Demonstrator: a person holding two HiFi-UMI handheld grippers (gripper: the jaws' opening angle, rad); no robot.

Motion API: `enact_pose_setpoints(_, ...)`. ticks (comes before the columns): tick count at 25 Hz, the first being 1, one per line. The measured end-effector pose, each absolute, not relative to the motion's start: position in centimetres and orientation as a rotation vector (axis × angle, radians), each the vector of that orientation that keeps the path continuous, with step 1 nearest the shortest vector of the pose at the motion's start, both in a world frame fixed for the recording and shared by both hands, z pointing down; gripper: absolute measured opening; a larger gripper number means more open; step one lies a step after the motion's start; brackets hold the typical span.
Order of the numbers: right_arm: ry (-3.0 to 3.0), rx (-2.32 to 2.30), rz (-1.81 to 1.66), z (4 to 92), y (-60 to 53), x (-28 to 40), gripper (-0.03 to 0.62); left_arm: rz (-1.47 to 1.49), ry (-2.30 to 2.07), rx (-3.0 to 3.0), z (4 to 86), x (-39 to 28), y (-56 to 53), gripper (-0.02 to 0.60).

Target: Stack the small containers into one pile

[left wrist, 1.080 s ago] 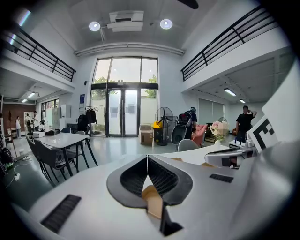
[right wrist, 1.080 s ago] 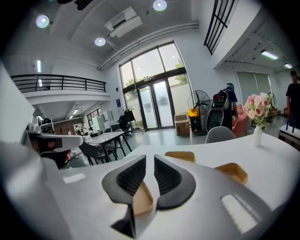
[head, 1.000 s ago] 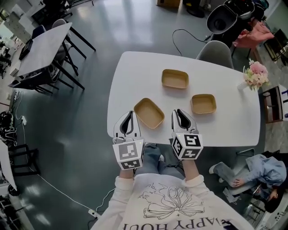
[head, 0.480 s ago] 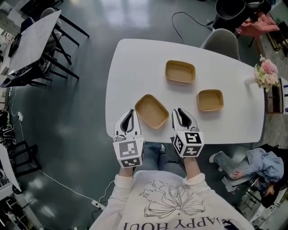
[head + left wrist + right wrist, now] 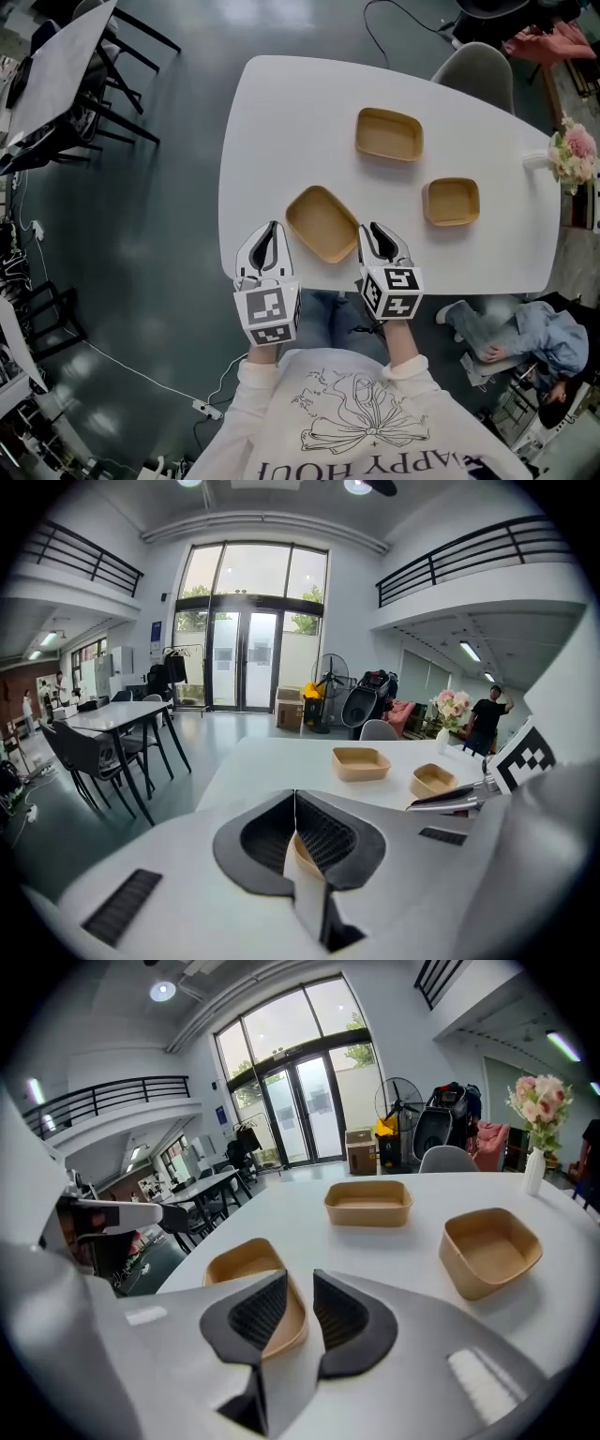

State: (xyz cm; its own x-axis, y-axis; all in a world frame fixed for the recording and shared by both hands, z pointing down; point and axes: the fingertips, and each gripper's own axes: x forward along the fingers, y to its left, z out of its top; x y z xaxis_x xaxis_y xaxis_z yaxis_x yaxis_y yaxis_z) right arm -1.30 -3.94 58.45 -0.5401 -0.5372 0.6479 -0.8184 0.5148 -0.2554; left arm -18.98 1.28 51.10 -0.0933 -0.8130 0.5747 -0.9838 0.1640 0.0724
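Three light, thin-walled paper containers (image 5: 322, 223), gripped by rim; left tongs (image 5: 294, 795) closed, right tongs (image 5: 300, 1281) just opening, both empty.

The desk (image 5: 281, 122) was seen from high overhead, steeply downward, by the head camera. From each tongs camera it was viewed low and close, across its top toward the glass doors (image 5: 234, 658), over the left tongs (image 5: 294, 796) and the right tongs (image 5: 300, 1277). The far container (image 5: 388, 133) and the square container (image 5: 451, 201) were shared by all three views.
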Motion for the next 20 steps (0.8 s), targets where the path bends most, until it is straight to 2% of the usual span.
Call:
enact_pose_setpoints(15, -2.122, 1.074, 0.849, 64.1, -2.3, -1.6, 0.104, 0.464, -1.926, 1.641, 53.8, -19.9, 2.1, 0.008)
enact_pose_setpoints(20, -2.098, 1.127, 0.885, 64.3, -2.7, -1.5, 0.062, 0.47, -1.915, 1.639, 54.1, -20.1, 2.4, 0.008)
